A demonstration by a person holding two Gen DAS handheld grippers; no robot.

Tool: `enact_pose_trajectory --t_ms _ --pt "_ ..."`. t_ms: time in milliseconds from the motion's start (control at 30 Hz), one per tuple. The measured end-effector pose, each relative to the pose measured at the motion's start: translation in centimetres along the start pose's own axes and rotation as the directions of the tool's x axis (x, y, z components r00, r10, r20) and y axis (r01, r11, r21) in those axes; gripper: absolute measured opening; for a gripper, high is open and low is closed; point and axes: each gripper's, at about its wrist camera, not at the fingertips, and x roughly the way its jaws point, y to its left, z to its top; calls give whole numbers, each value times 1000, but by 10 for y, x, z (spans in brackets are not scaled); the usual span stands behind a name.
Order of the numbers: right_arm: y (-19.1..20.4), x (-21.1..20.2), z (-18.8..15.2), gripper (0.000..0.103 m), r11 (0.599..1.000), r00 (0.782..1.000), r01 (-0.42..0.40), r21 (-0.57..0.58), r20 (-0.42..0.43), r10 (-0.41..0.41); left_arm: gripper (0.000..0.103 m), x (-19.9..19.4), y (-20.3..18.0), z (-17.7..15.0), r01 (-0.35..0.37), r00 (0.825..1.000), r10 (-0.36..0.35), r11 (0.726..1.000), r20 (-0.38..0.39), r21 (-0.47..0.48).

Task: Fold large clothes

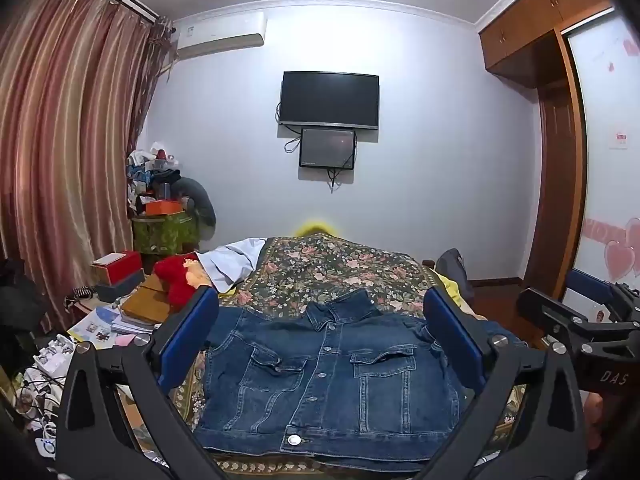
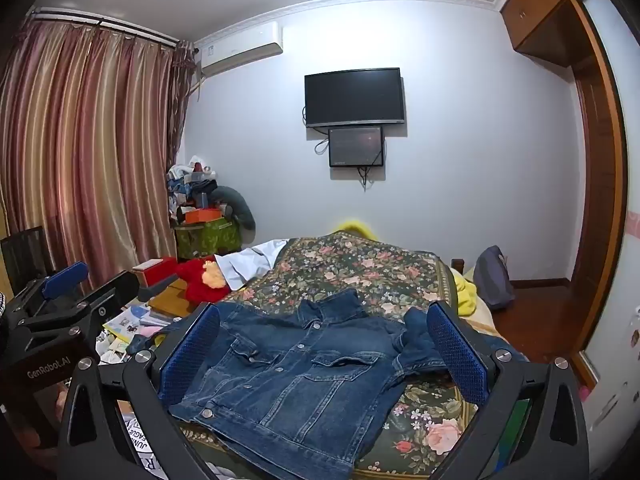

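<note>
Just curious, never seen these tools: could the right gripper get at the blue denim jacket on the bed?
Probably yes. The right gripper is open and empty, and the blue denim jacket lies spread on the floral bedspread directly ahead, nothing between.

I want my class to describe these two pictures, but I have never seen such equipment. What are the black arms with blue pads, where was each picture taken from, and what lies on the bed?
No robot is here: a person carries a hand-held gripper in each hand, each with a wide-angle camera looking along its two fingers. One picture comes from the left gripper, the other from the right gripper; each also shows its neighbour at the edge. The blue pads line the jaws, which stand wide open and hold nothing. On the floral bedspread lies a buttoned denim jacket, front up, collar away from the cameras, not yet folded.
</note>
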Motion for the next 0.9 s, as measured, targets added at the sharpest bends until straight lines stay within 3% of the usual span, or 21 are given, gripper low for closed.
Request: enact_pose_trajectory --t_ms 900 --pt "-1 5 -2 103 1000 1000 -2 -1 -14 2 103 1 -5 1 20 1000 -20 1000 -16 12"
